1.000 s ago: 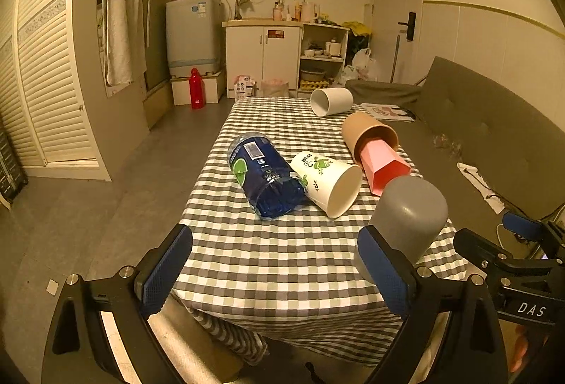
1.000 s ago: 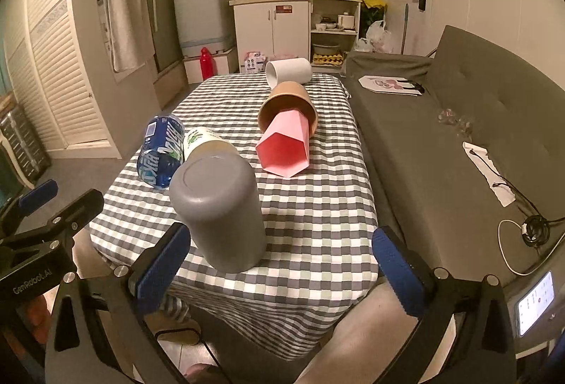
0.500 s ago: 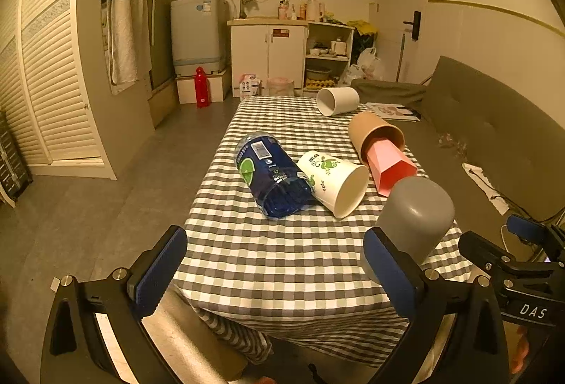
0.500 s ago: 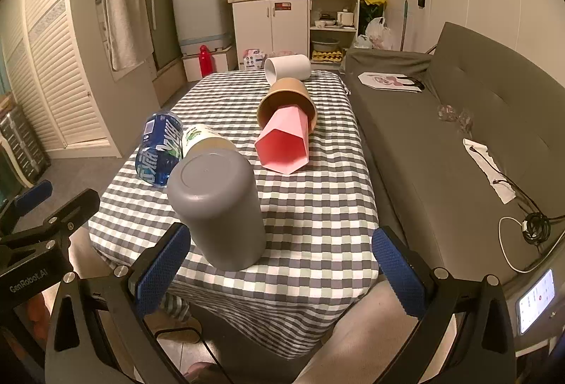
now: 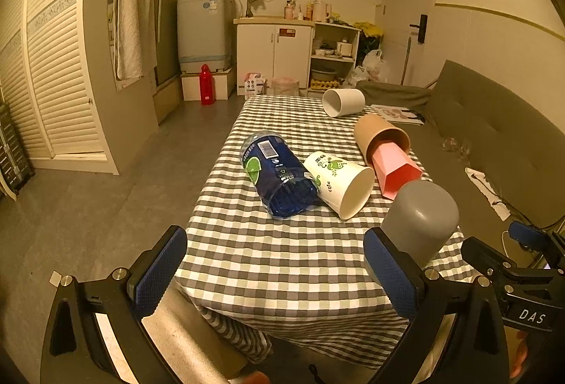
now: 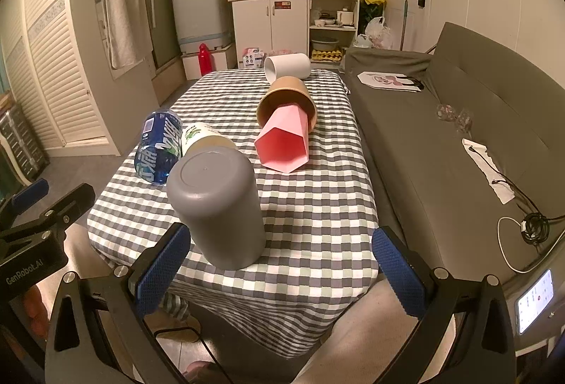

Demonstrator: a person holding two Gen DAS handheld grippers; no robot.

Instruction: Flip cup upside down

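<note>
Grey cup (image 6: 217,207): matt smooth plastic. Tablecloth (image 6: 317,200): checked woven cloth. Water bottle (image 5: 277,177): glossy clear plastic.

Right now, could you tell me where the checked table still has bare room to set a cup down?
Free: the near left strip of the checked tablecloth, in front of the blue plastic bottle, and the far left corner beside the white cylindrical cup. Crowded: the middle and right, with the leaf-printed paper cup, pink faceted cup and upturned grey plastic cup.

left tongs (image 5: 275,271): jaws wide apart | right tongs (image 6: 282,264): jaws wide apart
</note>
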